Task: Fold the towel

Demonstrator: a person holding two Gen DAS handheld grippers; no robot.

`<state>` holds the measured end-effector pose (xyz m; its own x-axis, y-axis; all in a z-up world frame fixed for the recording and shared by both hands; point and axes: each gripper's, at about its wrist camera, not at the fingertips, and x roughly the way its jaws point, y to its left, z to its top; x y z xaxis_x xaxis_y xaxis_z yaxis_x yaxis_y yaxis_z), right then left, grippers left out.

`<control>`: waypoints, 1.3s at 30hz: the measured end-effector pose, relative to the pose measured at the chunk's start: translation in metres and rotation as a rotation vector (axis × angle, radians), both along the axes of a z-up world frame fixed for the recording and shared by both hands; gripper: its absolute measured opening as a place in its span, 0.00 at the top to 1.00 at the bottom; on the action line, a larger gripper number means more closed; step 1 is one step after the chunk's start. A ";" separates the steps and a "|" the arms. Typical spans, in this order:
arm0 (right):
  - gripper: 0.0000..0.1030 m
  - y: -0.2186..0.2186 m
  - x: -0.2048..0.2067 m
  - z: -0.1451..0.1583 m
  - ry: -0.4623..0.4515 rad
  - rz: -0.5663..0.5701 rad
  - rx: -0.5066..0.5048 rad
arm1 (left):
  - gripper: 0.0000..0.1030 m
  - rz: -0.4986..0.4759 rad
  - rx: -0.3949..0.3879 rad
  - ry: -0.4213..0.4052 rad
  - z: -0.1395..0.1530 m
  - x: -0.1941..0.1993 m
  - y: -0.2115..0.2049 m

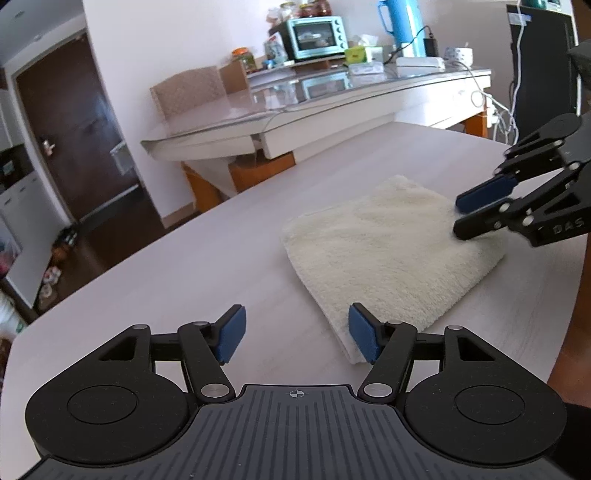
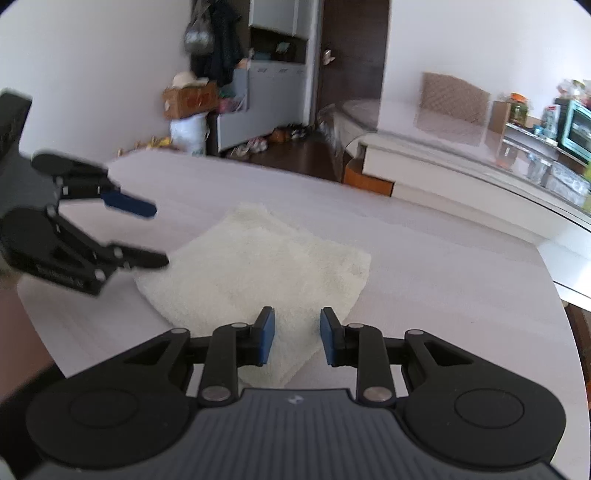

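Pale tabletop (image 1: 184,266) carrying cream towel (image 1: 384,251), folded square, fluffy, near corner hidden behind right gripper (image 2: 297,338); left gripper (image 1: 295,332) jaws spread wide, right jaws parted, both pinching nothing

Teal toaster oven (image 1: 317,36), blue kettle (image 1: 402,26) on glass-topped side table (image 1: 221,110); brown door (image 1: 74,122).

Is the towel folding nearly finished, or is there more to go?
It looks nearly done: the cream towel already lies on the table as a compact, layered square. Nothing is in hand: the left claw and the right claw are both open, with no cloth pinched. What seems left is perhaps one last fold or smoothing, though I cannot tell whether that is planned.
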<state>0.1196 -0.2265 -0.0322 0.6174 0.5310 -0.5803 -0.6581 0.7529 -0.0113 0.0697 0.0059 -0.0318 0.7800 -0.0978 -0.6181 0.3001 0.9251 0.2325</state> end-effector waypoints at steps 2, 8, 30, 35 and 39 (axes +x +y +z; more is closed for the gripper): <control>0.71 0.000 -0.005 0.001 0.007 -0.022 0.019 | 0.31 0.020 0.004 0.003 0.001 0.001 -0.002; 0.71 0.004 -0.010 -0.005 0.028 -0.037 0.038 | 0.30 0.049 0.009 0.000 0.001 -0.001 -0.005; 0.70 0.015 -0.008 0.005 0.033 -0.026 0.085 | 0.22 -0.047 -0.024 -0.059 0.022 0.064 0.003; 0.68 0.018 -0.002 0.003 0.047 -0.035 0.093 | 0.23 -0.066 -0.062 -0.034 0.013 0.097 0.003; 0.68 0.018 0.001 -0.005 0.071 -0.027 0.080 | 0.23 -0.073 -0.044 -0.002 0.002 0.117 0.003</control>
